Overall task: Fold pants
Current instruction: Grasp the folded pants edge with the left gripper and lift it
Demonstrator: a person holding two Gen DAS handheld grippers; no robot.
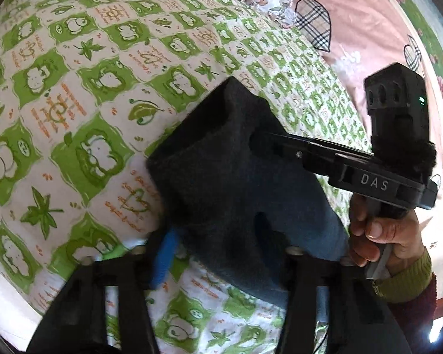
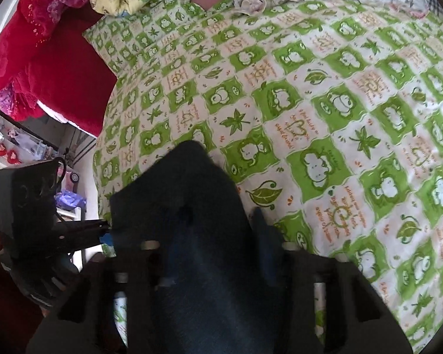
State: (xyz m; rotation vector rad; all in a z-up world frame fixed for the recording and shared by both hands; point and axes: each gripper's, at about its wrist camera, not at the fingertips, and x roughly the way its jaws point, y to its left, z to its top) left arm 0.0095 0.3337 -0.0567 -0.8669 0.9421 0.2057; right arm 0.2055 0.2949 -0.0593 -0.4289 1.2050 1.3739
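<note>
You hold the dark navy fabric pants lifted off the green-and-white checked bedsheet with frog and leaf prints, bunched between both tools. Your left gripper has its blue-padded finger pressed against one side of the cloth, and fabric fills the gap, so it looks clamped on the pants. Your right gripper is buried in the same dark cloth; it appears to be pinching it too, though the fingertips themselves are hidden under the fabric.

The main risk from here is an uneven fold: the two grips sit very close together on the pants, so the rest of the garment hangs as a loose bundle, and if you lay it down like this it will likely land crumpled on the bedsheet rather than flat. A second risk is a slip. The cloth is thick and soft, and if a grip has only an outer layer, the inner layers could slide free as you spread your hands. Your right hand, in an olive cuff, is just beside the pants, so the tools could also knock together.

The pants look matte, heavy and folded into a peaked lump, with no waistband or leg ends visible.
</note>
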